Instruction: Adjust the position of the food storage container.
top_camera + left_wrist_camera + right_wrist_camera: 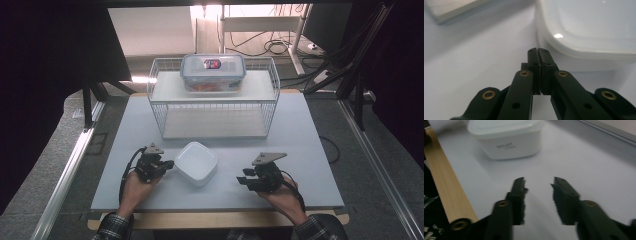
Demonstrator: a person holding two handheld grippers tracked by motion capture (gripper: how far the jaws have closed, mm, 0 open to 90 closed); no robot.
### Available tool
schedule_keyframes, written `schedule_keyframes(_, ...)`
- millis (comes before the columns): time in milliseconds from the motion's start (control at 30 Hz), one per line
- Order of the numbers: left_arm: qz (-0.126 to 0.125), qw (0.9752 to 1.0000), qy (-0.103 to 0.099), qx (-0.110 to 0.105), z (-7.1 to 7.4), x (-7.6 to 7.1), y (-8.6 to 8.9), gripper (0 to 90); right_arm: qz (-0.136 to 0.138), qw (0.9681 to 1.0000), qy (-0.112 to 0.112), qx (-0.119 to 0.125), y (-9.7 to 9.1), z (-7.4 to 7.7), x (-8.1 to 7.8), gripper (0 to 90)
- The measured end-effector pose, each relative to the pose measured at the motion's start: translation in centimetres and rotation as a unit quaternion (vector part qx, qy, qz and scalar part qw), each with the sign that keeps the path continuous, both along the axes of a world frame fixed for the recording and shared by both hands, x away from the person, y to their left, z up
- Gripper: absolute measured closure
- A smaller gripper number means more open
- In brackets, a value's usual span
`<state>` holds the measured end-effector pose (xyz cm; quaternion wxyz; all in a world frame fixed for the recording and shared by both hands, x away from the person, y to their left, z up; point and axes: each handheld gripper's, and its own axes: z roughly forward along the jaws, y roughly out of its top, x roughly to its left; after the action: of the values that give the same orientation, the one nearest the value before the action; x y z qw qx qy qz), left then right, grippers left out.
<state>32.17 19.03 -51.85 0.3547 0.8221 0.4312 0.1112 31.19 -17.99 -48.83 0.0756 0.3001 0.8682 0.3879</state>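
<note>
Near the front edge of the table (300,150), the white lidded container (196,163) sits ungrasped between the left gripper (167,164), jaws pressed together beside its wall, and the right gripper (243,180), jaws partly apart and empty; lifting remains

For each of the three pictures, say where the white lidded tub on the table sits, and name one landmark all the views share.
High view: the white tub sits low and centre on the table, between the two tongs.
Left gripper view: upper right, just beyond the shut jaws.
Right gripper view: top, left of centre, well beyond the parted jaws.
Shared landmark: the pale table top.
</note>
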Motion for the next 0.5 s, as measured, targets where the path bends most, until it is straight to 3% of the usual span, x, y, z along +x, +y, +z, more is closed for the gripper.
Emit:
schedule_keyframes(100,-0.013,0.9999,0.003,-0.008,0.0,-0.2,-0.7,89.8,0.013,0.9999,0.01,0.001,1.9,-0.4,0.3,78.9)
schedule_keyframes(233,-0.032,0.9993,0.008,-0.017,0.0,-0.4,-1.9,89.8,0.012,0.9997,0.002,-0.022,3.5,-0.8,0.7,85.8)
schedule_keyframes(500,-0.08,0.9965,0.011,-0.02,0.2,-1.1,-4.9,89.0,-0.022,0.9997,0.003,-0.01,1.9,-1.1,2.4,86.4)
